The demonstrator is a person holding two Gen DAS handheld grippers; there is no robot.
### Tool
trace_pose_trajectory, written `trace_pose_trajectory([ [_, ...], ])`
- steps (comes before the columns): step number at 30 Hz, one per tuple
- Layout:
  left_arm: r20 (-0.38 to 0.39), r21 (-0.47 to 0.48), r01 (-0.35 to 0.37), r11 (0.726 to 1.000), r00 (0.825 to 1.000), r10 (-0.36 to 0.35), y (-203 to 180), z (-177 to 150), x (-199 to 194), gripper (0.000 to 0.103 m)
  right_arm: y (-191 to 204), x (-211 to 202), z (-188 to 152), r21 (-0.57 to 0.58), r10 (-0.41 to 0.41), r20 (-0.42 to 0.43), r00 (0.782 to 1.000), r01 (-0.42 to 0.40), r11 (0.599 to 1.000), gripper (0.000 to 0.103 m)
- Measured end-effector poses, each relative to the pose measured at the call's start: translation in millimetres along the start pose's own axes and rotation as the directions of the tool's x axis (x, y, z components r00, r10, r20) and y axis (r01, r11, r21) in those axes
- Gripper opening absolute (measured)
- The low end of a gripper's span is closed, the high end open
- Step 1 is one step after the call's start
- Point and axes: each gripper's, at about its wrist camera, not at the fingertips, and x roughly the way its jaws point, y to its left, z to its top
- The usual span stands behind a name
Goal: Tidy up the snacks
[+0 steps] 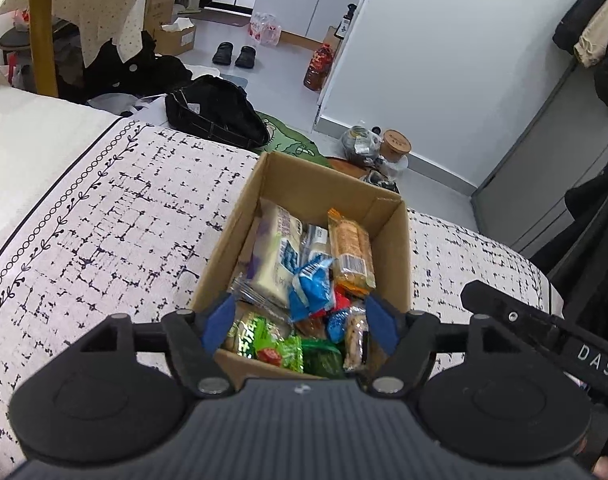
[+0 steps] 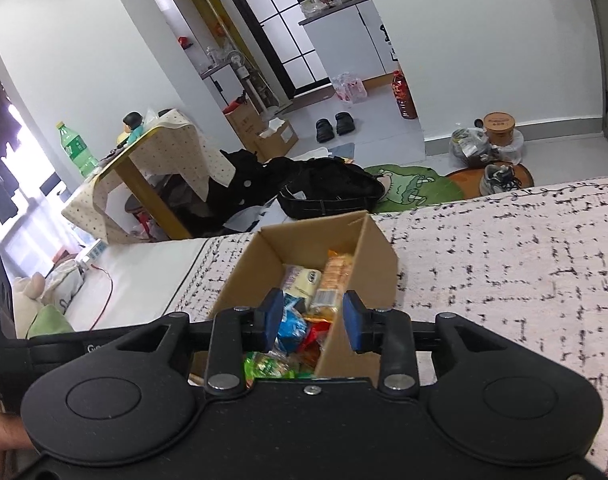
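Both of my tools hang over the near end of the cardboard box [image 1: 304, 184], which sits on the bed [image 1: 104, 208] with its long axis running away from me toward the far edge. The left tool [image 1: 300, 320] has its blue pads spread wide with nothing between them; it looks down on the green packet [image 1: 272, 344] at the near end, so that is the one nearest it. The right tool [image 2: 313, 322] stands partly open, also empty, just above the box's near right wall, with the blue packet [image 2: 290, 326] showing below its gap. Farther in, the pale yellow packet [image 1: 276, 252] lies on the left and the orange cracker pack [image 1: 350, 252] on the right, both lengthwise along the box. I judge every snack already lies inside, loosely heaped, with none left out on the bed. If any needs straightening, the left tool has the straighter drop.
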Motion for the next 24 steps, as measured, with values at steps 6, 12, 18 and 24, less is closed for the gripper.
trace_pose_trajectory([
  [6, -0.001, 0.018, -0.001, 1.0, 1.0, 0.001, -10.6, -5.9, -7.4, 0.079, -3.6, -14.6, -1.4, -0.012, -0.003, 0.005, 1.0, 0.003, 1.0, 0.034],
  [12, -0.018, 0.041, -0.002, 0.999, 1.0, 0.003, -18.8, -11.4, -15.8, 0.079, -8.1, -35.5, -1.4, -0.011, -0.027, 0.023, 0.999, 0.027, 1.0, 0.042],
  [18, -0.005, 0.062, -0.006, 0.998, 1.0, 0.007, -26.2, -13.4, -33.9, 0.086, -15.8, -65.2, -4.5, 0.005, -0.076, 0.064, 0.995, 0.075, 0.997, 0.052],
  [24, 0.012, 0.091, -0.005, 0.996, 1.0, 0.004, -32.2, -16.7, -54.1, 0.095, -15.7, -91.4, -7.9, -0.004, -0.147, 0.094, 0.985, 0.148, 0.989, 0.066],
])
